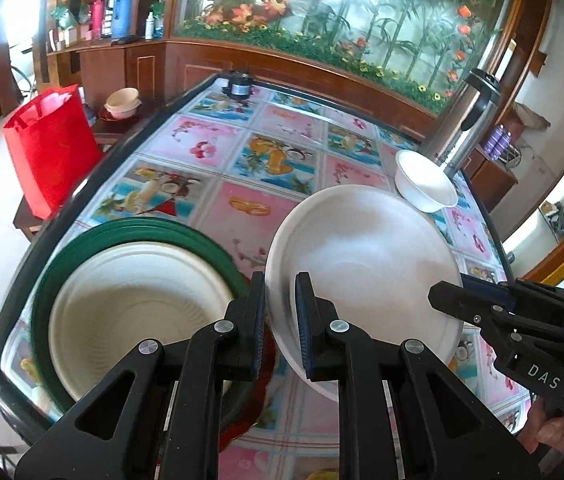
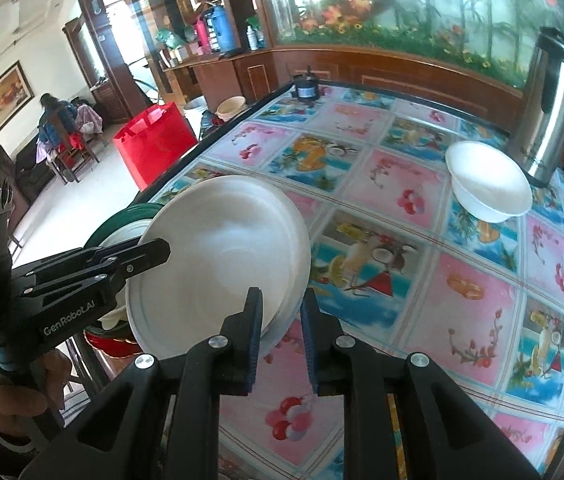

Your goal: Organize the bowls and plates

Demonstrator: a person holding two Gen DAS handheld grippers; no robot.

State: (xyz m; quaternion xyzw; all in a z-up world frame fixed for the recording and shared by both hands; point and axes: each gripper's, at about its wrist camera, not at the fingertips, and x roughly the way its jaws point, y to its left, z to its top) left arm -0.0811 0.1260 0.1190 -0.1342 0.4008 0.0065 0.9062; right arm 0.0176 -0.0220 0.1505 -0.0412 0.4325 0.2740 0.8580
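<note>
Between the left gripper [image 1: 280,320] fingers sits the rim of a shallow white ceramic plate [image 1: 365,264], tilted and lifted clear of the tablecloth. The right gripper [image 2: 282,336] clamps the opposite rim — a two-point hold for stability. Left of it lies the cream ribbed bowl in a green-rimmed dish [image 1: 130,300], the likely stacking target; both grippers approach low, angled inward.

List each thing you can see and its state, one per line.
left gripper: shut on white plate rim
right gripper: shut on opposite rim
white plate: lifted, tilted
white bowl: upright, empty, on table
cream bowl: empty, nested in green plates
thermos: upright, lid closed
</note>
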